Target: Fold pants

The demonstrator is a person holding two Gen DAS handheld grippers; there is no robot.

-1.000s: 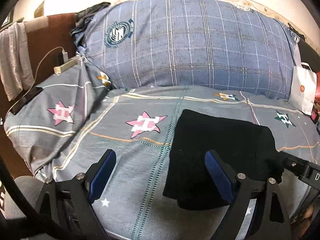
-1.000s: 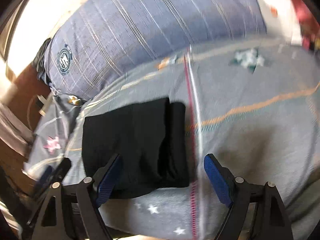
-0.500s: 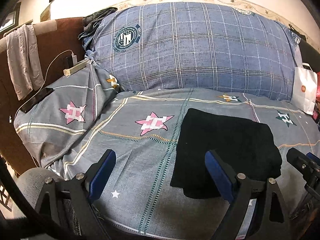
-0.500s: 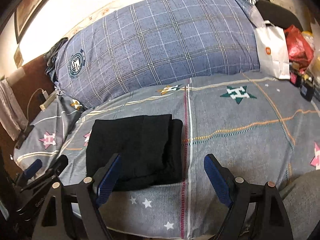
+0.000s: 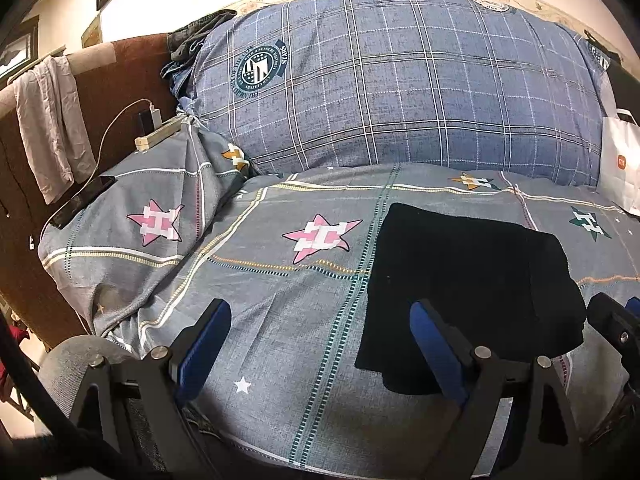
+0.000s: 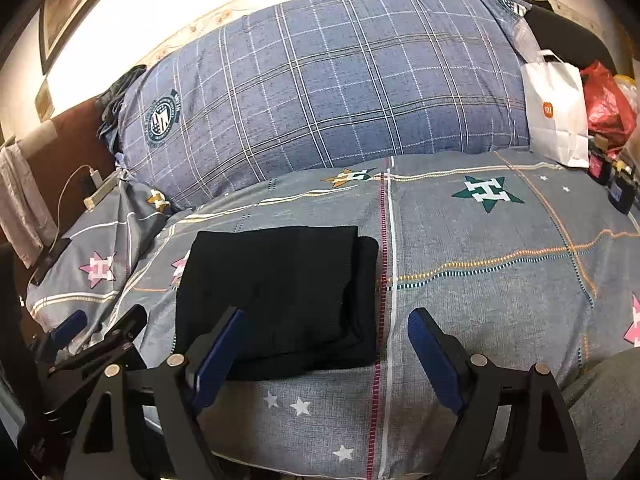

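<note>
Both claws gape wide, empty — left claw (image 5: 320, 344), right claw (image 6: 326, 350) — above the bed's (image 6: 480, 240) near edge. Black pants (image 6: 276, 292) lie folded flat on the bedsheet, between them.

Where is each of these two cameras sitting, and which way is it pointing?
Left wrist view: on the left tool, looking over the bed at the big pillow; its open blue fingers show, folded black pants to the right.
Right wrist view: on the right tool, facing the same way; open fingers show, pants to the left, the other tool at the left edge.
Shared: pants, pillow, white bag.
</note>
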